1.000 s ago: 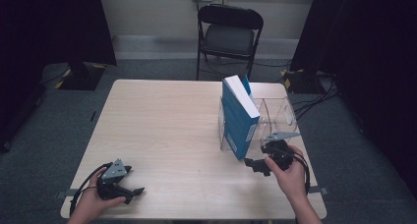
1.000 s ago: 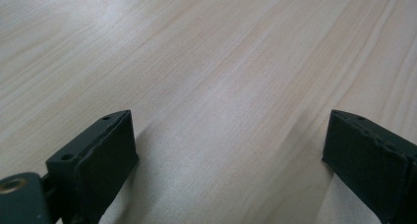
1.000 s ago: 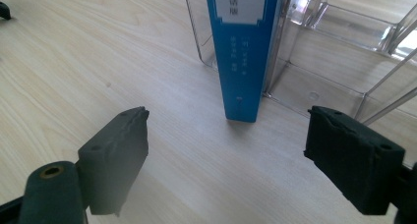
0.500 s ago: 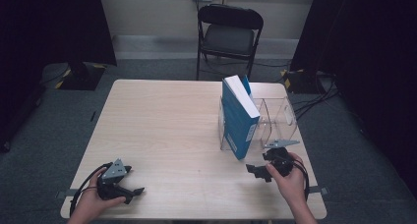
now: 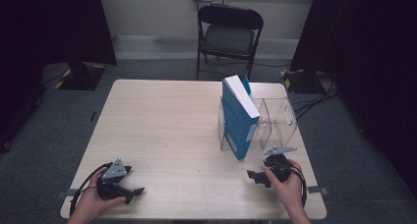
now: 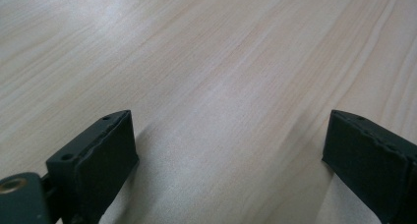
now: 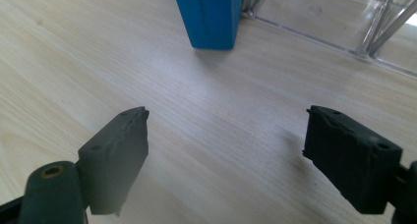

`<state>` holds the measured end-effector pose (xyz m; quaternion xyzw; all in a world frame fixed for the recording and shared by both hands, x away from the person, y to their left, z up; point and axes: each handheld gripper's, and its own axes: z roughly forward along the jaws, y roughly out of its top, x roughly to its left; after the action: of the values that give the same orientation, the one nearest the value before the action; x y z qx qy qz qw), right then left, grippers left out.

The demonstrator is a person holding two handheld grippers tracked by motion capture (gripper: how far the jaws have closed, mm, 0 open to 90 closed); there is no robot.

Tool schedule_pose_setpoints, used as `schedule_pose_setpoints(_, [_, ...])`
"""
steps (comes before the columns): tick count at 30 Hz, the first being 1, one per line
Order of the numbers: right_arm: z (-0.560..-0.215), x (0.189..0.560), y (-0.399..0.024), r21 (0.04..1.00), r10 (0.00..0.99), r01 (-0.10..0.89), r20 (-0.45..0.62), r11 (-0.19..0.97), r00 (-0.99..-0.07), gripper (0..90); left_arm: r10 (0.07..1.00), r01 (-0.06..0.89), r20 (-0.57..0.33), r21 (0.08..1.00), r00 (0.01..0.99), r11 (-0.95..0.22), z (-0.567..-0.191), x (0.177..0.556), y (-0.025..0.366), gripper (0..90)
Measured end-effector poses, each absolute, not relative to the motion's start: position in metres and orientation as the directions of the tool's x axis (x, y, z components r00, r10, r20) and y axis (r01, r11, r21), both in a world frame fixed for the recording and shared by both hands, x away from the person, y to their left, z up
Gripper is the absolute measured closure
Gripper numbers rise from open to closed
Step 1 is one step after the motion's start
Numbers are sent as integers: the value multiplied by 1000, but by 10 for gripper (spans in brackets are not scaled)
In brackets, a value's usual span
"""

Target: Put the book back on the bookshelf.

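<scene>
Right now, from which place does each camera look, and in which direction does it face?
High view: above the person's side, facing forward and down on the table; both hands show with the left gripper and right gripper, the blue book standing in the clear organizer.
Left gripper view: on the left gripper, low over bare wood; its open jaws show.
Right gripper view: on the right gripper, facing the book's lower end; open jaws show.
Shared: book and organizer appear in the high and right gripper views.
</scene>
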<state>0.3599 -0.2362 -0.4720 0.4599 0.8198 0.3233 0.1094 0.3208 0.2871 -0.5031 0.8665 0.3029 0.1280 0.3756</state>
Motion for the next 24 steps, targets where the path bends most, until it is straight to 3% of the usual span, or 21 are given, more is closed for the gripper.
schedule_pose_setpoints(6, [-484,357,-238,615,825,685,96,391,-557,155,621,429,-6,729,784,-534,-503,321,287,52])
schedule_pose_setpoints(13, [-493,350,-235,668,827,615,-2,420,-563,128,621,429,-5,728,783,-534,-503,321,287,52])
schedule_pose_setpoints(17, [-500,347,-237,729,837,573,0,375,-547,124,621,428,-4,729,784,-535,-503,321,287,52])
schedule_pose_setpoints(24, [-500,347,-237,733,837,569,-1,373,-547,124,621,428,-5,728,783,-535,-503,321,287,52])
